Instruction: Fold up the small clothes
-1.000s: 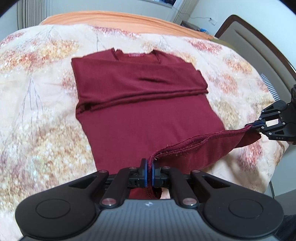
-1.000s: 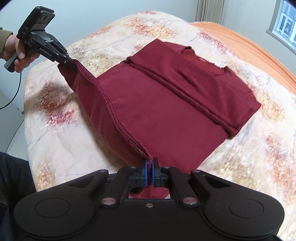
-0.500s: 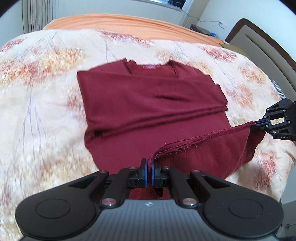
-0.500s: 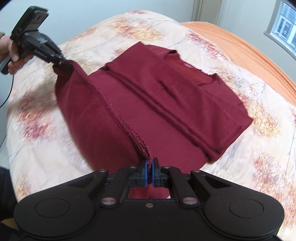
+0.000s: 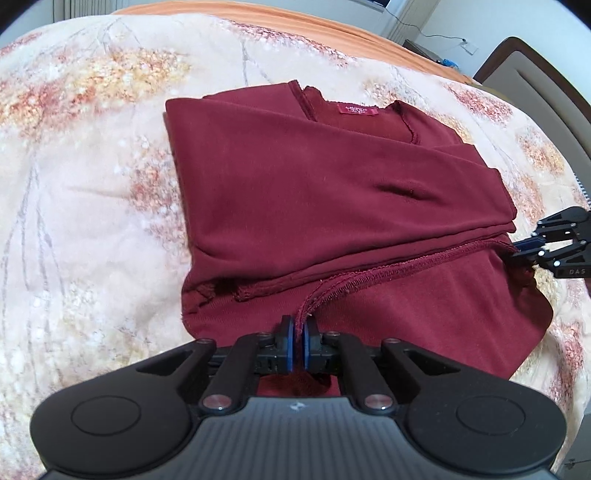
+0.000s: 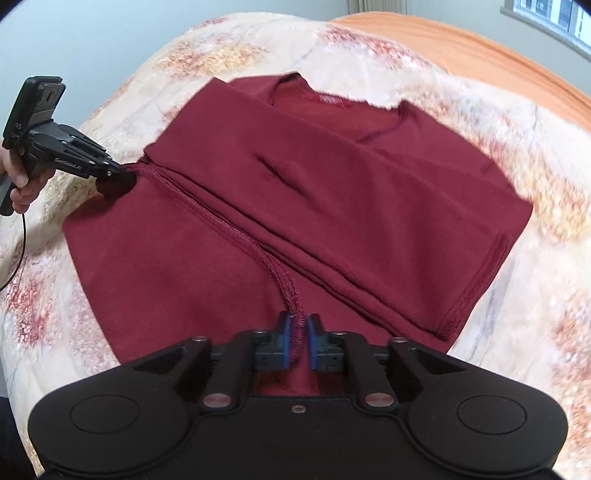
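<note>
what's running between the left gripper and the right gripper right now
The maroon shirt's stitched bottom hem spans from the left gripper to the right gripper, lying across the shirt; both wrist views show it.

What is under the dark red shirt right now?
The shirt lies on a floral blanket, which shows all around it. Whatever is directly beneath the fabric is covered.

- Shirt (image 5: pixel 332 206): lies flat on the blanket (image 5: pixel 92 184), collar end away from me, folded sleeves laid across its upper half.
- Hem (image 5: pixel 369 275): doubled back over the shirt's lower half, running between my two grippers, just short of the folded sleeves.
- My left gripper (image 5: pixel 298 339): at the hem's left end.
- My right gripper (image 6: pixel 298 343): at the hem's right end.
- Blanket: spread over the bed (image 5: pixel 258 9), under the shirt on all sides.
- Headboard (image 5: pixel 535 85): to the shirt's right.
</note>
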The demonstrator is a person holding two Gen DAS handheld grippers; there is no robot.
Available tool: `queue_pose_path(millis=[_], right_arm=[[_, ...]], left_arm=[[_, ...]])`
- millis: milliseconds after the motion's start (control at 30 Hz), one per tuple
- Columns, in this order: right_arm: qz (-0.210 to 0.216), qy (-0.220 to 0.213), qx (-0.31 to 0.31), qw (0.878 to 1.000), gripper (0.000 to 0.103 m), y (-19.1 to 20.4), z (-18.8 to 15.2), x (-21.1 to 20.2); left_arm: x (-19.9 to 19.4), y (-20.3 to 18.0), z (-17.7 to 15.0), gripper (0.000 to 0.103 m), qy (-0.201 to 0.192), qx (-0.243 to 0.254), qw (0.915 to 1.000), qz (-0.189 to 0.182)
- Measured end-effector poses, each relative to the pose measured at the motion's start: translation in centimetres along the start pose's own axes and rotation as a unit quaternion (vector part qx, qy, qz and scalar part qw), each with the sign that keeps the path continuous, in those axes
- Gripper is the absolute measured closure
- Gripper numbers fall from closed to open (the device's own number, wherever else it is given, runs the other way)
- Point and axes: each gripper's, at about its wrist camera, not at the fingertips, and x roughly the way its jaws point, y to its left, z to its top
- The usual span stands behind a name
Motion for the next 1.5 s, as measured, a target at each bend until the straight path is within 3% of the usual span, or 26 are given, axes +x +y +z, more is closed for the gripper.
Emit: queue_pose_path(millis=[67, 100, 233, 367, 500, 700, 900, 967, 1000, 1067, 1167, 1500], right_arm=[[0.007, -0.006, 0.014, 1.000, 0.069, -0.5, -0.5, 0.1], [0.013, -0.010, 0.026, 1.000, 0.069, -0.9, -0.7, 0.1], [0.028, -0.033, 0.074, 0.996, 0.063, -1.9, -1.8, -1.0], [0.047, -0.052, 0.088, 0.994, 0.053, -2.1, -2.6, -2.3], [0.057, -0.047, 0.062, 0.995, 0.048, -1.4, -3.0, -2.9], [0.021, -0.056, 0.033, 0.998, 0.046, -0.6, -3.1, -3.1], [0.026, -0.054, 0.058, 0.997, 0.060, -1.8, -2.4, -1.3], [0.027, -0.058, 0.077, 0.995, 0.069, -2.2, -2.2, -1.1], [0.025, -0.057, 0.084, 0.994, 0.074, -2.3, -2.2, -1.0], [0.019, -0.057, 0.093, 0.994, 0.099, -2.5, -2.2, -1.0], [0.012, -0.072, 0.118, 0.990, 0.099, -2.9, -2.9, -1.5], [0.047, -0.154, 0.199, 0.967, 0.100, -3.6, -4.2, -5.6]], left_arm=[[-0.2, 0.1, -0.3, 0.084, -0.008, 0.003, 1.0000, -0.001], [-0.4, 0.3, -0.4, 0.076, -0.010, 0.003, 0.9999, -0.002], [-1.1, 1.0, -0.7, 0.061, -0.013, -0.006, 0.9998, -0.010], [-1.7, 1.4, -1.1, 0.057, -0.018, -0.012, 0.9995, -0.023], [-1.4, 1.3, -1.4, 0.057, -0.010, -0.010, 0.9994, -0.031], [-1.6, 1.2, -1.3, 0.052, -0.015, -0.025, 0.9985, -0.047], [-1.5, 0.5, -1.1, 0.052, -0.010, -0.008, 0.9987, -0.050], [-1.3, 0.4, -1.0, 0.055, -0.010, -0.008, 0.9988, -0.047], [-1.1, 0.5, -0.9, 0.065, -0.009, -0.012, 0.9990, -0.043], [-0.9, 0.6, -0.8, 0.083, -0.006, -0.017, 0.9992, -0.037], [-1.2, 0.7, -0.9, 0.094, -0.017, -0.013, 0.9996, -0.015], [-4.5, 1.1, -0.3, 0.096, -0.079, -0.042, 0.9954, -0.036]])
